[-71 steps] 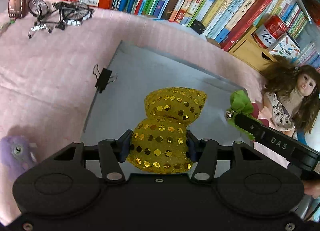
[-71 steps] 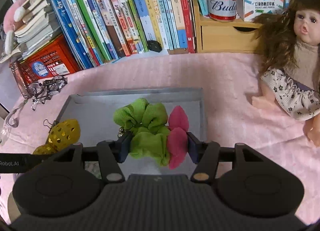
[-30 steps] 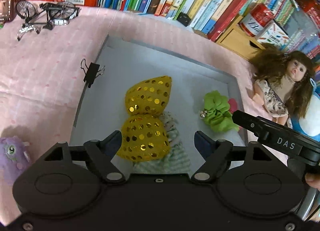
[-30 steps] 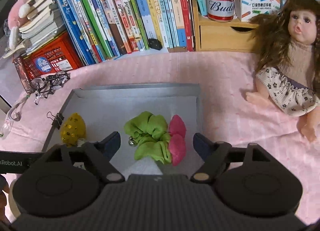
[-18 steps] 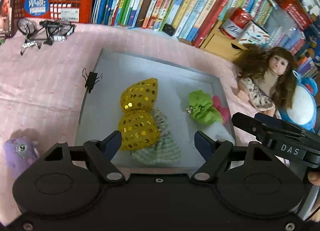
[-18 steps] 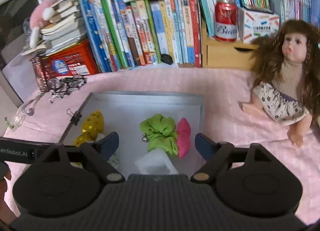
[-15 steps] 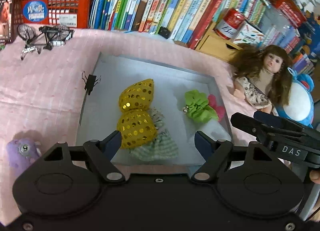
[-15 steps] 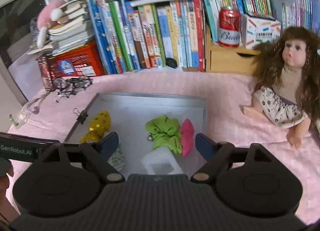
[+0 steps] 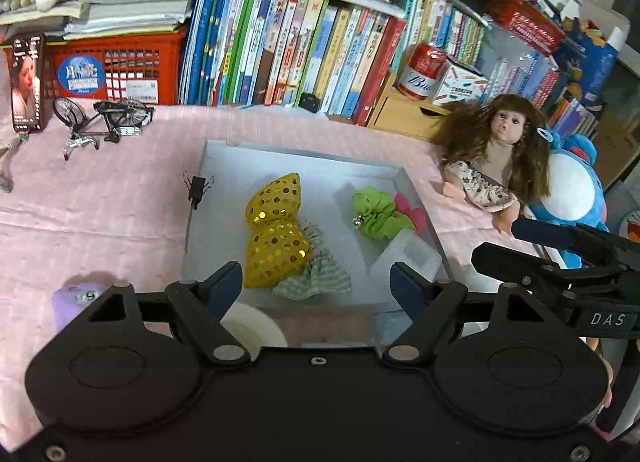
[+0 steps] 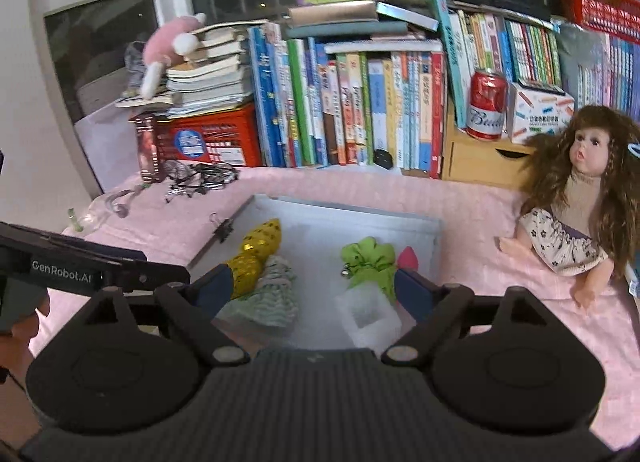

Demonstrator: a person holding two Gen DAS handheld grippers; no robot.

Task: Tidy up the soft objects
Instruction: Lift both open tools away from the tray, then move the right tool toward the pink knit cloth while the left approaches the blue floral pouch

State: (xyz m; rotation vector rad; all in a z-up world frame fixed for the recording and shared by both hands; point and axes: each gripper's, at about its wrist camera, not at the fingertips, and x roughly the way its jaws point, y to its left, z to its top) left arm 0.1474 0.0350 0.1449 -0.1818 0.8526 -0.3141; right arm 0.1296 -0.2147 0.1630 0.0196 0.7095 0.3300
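A grey tray [image 9: 304, 168] [image 10: 434, 240] lies on the pink cloth. In it rest a gold sequin bow [image 9: 276, 230] [image 10: 256, 252], a green striped cloth [image 9: 316, 276] [image 10: 272, 294], a green and pink scrunchie [image 9: 380, 212] [image 10: 370, 262] and a clear soft block [image 9: 408, 256] [image 10: 370, 316]. My left gripper [image 9: 316, 288] hangs above the tray's near edge, its jaws still opening with nothing between them. My right gripper [image 10: 314, 288] is raised over the tray's near side, jaws opening and empty too.
A long-haired doll [image 9: 500, 154] [image 10: 576, 198] and a blue plush [image 9: 572, 190] sit right of the tray. A purple plush [image 9: 78, 298] lies near left. A binder clip [image 9: 196, 190], a model bicycle [image 9: 104, 118], books, a red crate [image 9: 116, 68] and a red can [image 10: 486, 104] line the back.
Both grippers let go of the bow and the scrunchie, which now lie in the tray. Both have since pulled back and up, so the tray looks smaller, and their jaws stand wider.
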